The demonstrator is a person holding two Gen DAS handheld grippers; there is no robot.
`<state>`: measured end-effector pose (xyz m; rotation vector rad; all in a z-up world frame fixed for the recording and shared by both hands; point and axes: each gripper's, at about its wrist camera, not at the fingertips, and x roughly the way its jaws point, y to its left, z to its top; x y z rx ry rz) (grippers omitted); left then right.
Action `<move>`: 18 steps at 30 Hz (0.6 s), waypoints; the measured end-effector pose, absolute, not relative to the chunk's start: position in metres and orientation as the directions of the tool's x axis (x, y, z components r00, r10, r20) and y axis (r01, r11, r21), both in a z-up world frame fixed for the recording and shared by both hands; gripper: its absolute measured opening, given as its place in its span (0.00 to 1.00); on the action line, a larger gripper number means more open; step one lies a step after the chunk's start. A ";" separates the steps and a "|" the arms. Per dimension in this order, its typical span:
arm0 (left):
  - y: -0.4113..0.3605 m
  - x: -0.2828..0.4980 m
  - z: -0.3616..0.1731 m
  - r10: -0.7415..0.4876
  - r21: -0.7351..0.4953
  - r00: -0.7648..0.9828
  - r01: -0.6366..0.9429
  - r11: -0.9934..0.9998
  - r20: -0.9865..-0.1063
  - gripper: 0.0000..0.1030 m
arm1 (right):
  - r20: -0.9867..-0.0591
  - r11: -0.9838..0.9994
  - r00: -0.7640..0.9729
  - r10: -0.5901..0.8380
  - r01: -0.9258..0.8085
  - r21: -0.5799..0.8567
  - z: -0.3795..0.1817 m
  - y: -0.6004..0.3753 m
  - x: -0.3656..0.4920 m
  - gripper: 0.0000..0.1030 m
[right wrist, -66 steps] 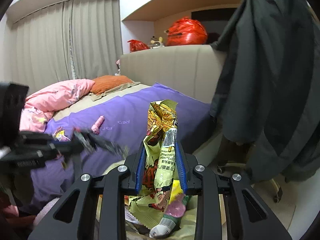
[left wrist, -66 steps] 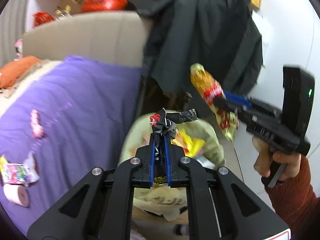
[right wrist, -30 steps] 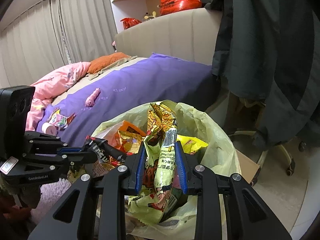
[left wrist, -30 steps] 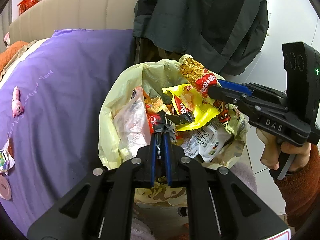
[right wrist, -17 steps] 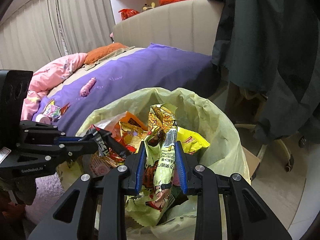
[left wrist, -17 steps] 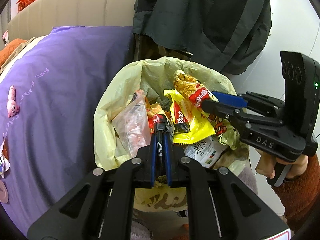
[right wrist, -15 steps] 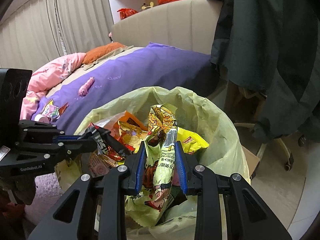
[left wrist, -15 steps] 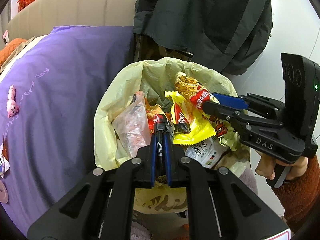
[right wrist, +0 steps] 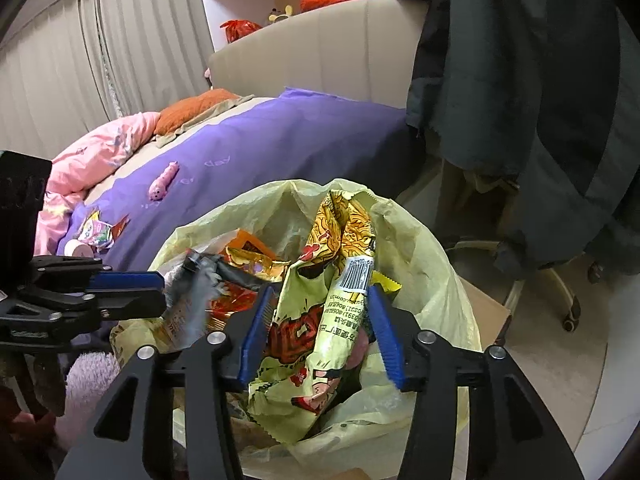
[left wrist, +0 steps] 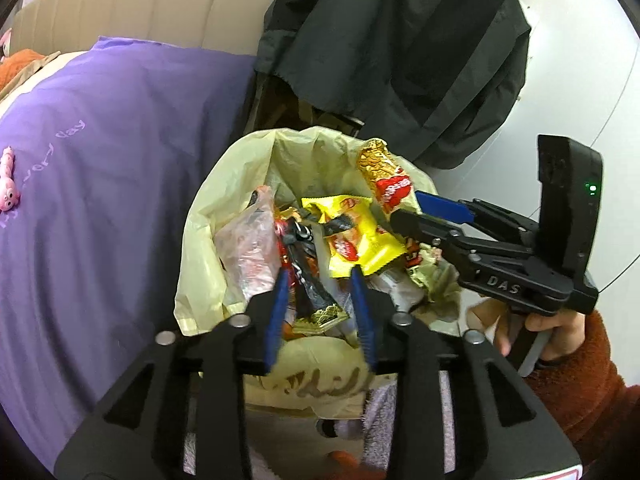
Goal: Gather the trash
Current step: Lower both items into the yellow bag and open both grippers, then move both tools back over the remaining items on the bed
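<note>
A pale yellow trash bag (left wrist: 208,216) stands open beside the bed, full of wrappers; it also shows in the right wrist view (right wrist: 424,256). My left gripper (left wrist: 318,280) is open over the bag, and the black and red wrapper (left wrist: 308,272) lies loose between its fingers. My right gripper (right wrist: 320,312) is open too, with the yellow-green snack bag (right wrist: 320,304) slipping down between its blue pads. In the left wrist view the right gripper (left wrist: 416,208) reaches in from the right with that snack bag (left wrist: 384,180) at its tip.
A purple bed cover (left wrist: 100,160) lies left of the bag, with a pink toy (right wrist: 163,186) and more wrappers (right wrist: 98,232) on it. A dark jacket (left wrist: 392,48) hangs behind the bag. A chair base (right wrist: 560,292) stands on the floor to the right.
Both grippers came down over the trash bag and have opened. The black and red wrapper and the yellow-green snack bag are released into the bag.
</note>
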<state>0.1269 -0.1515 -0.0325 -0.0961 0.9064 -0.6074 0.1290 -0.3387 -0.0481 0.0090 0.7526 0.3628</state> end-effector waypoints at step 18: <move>-0.041 0.100 0.030 -0.400 -0.221 0.676 0.339 0.915 -0.619 0.57 | -0.639 0.923 0.708 0.300 -0.384 0.009 0.008 -0.275 0.123 0.57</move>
